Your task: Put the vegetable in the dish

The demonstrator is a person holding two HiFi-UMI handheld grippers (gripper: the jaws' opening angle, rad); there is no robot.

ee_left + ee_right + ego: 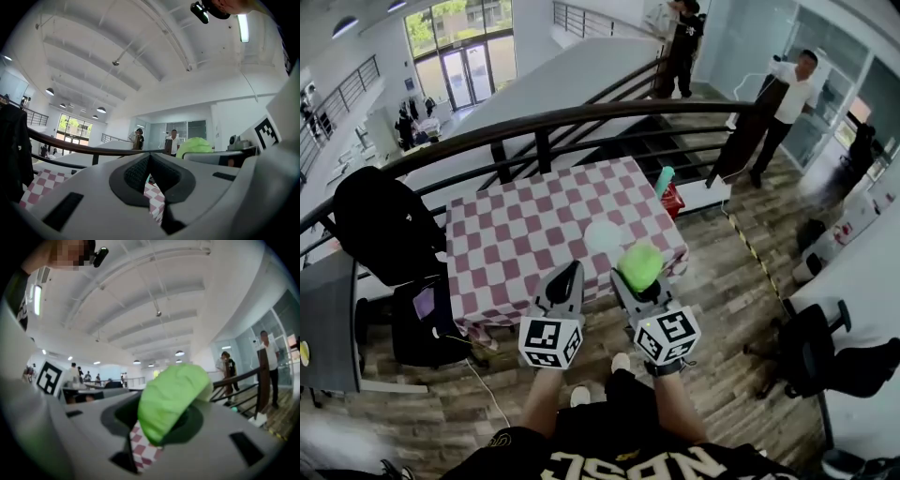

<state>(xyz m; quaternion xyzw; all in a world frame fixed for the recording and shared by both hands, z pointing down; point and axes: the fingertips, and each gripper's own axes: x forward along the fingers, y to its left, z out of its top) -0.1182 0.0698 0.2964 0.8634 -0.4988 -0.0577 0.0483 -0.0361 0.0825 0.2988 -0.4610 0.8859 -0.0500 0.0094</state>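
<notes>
A light green leafy vegetable (640, 264) (171, 399) is clamped between the jaws of my right gripper (637, 277) (164, 420), held up above the near edge of the checked table (525, 234). A pale round dish (603, 236) lies on the table just beyond the vegetable. My left gripper (565, 281) (150, 176) is beside the right one, shut with nothing in it. In the left gripper view the vegetable (194, 146) shows to the right.
A red-and-white checked cloth covers the table, which stands against a dark railing (534, 131). A teal object (664, 178) and a red thing (672, 200) are at the table's far right corner. A black chair (384, 225) is to the left. People (783, 103) stand at the right.
</notes>
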